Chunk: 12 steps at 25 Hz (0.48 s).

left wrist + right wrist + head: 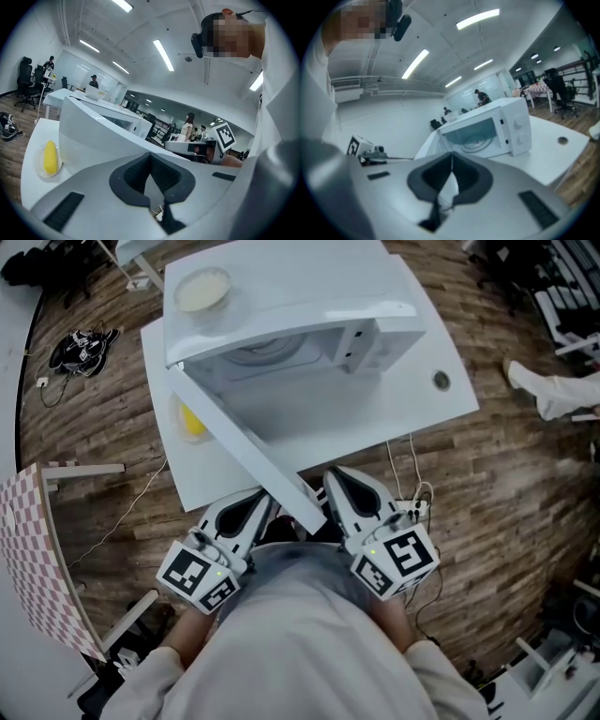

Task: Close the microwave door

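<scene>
A white microwave (319,329) stands on a white table (412,404). Its door (242,444) is swung wide open toward me, and the free edge ends between my two grippers. My left gripper (259,501) sits just left of that edge, at the table's front, shut and holding nothing. Just right of the edge is my right gripper (336,480), also shut and holding nothing. In the left gripper view the door (101,138) rises right beyond the shut gripper (151,157). From the right gripper (451,156) I see the microwave (490,131) cavity with its glass turntable (475,140).
A bowl (202,289) rests on top of the microwave. A plate with a yellow corn cob (190,420) lies on the table behind the open door, the same corn cob (49,158) showing left of the door. Cables (412,495) hang off the table front. A checkered board (37,549) stands at left.
</scene>
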### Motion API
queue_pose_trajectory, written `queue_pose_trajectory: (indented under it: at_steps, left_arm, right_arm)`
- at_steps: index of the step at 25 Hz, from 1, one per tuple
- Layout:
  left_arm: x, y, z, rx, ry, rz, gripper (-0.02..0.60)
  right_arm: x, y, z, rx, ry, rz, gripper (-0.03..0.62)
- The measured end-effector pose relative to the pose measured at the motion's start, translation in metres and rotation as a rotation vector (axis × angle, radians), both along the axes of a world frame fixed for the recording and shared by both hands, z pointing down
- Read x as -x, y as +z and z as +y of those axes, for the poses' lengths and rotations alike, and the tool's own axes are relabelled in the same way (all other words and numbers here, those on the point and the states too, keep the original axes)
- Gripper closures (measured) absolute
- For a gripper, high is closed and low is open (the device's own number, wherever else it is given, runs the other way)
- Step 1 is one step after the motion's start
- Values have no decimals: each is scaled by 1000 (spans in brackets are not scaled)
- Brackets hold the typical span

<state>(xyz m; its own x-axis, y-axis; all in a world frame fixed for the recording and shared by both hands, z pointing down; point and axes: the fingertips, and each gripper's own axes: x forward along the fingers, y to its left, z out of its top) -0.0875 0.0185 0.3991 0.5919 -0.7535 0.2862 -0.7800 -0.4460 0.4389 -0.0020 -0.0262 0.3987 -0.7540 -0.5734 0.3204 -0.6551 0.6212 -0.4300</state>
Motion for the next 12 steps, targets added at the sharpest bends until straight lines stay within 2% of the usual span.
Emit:
queue_pose_trajectory:
  at_steps: [12]
  left_arm:
    - [-23, 3, -33, 7, -27, 19, 568]
  right_arm:
    - [-19, 3, -35, 7, -33, -10, 571]
